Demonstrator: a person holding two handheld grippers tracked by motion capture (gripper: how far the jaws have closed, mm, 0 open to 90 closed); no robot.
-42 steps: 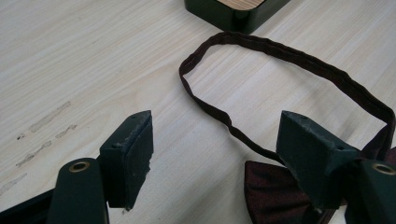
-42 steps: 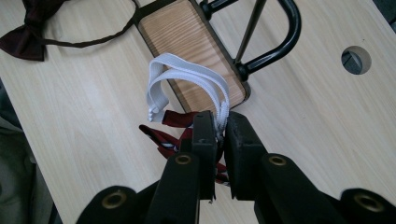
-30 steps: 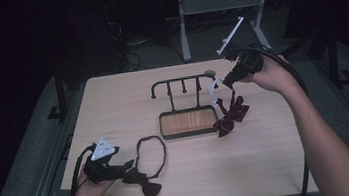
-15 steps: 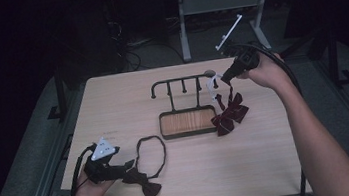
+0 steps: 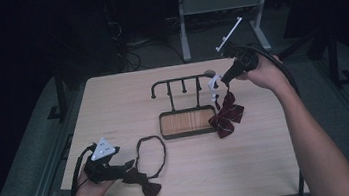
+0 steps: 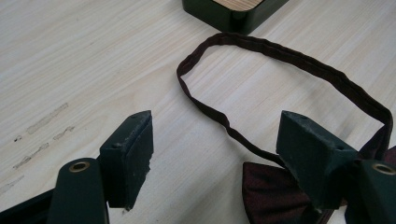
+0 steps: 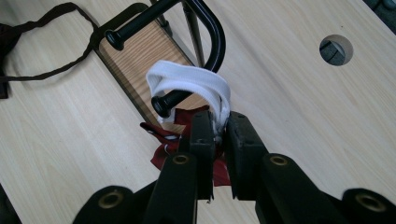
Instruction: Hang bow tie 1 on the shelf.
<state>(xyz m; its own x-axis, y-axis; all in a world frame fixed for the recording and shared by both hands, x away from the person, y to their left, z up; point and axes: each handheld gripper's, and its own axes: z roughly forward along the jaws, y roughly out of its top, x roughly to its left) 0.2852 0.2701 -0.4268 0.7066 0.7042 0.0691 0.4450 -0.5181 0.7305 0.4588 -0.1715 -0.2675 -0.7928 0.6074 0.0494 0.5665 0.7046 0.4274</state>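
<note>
1. White elastic strap (image 7: 196, 84) is what your right gripper (image 7: 217, 128) is pinching, jaws pressed nearly together on the band right beside the rack's end hook; they have just eased apart a touch, with the strap between them.
2. That strap is looped over the black hook (image 7: 180, 98) at the end of the metal rack (image 5: 181, 84), and you can see the loop draped around the knobbed tip in the right gripper view.
3. Below your right gripper, the striped red bow tie (image 5: 226, 116) hangs from that white strap, its lower wing resting on the table just beside the right end of the rack's wooden base (image 5: 188, 121).
4. Your right hand (image 5: 259, 70) sits up at the far right of the table, holding the gripper angled down toward the rack.
5. Over on the near left, your left gripper (image 6: 217, 154) is spread wide, jaws well apart and low over the light wood table (image 5: 271, 166), gripping nothing.
6. The dark maroon bow tie (image 5: 142, 182) lies flat on the table just ahead of your left gripper; in the left gripper view its bow sits by the right-hand jaw, though I cannot tell whether they touch.
7. Its dark neck band (image 6: 280, 60) curls in an open loop on the tabletop, reaching toward the near corner of the rack's base.
8. Your left hand (image 5: 86, 194) rests at the near edge of the table, cable trailing beside it.
</note>
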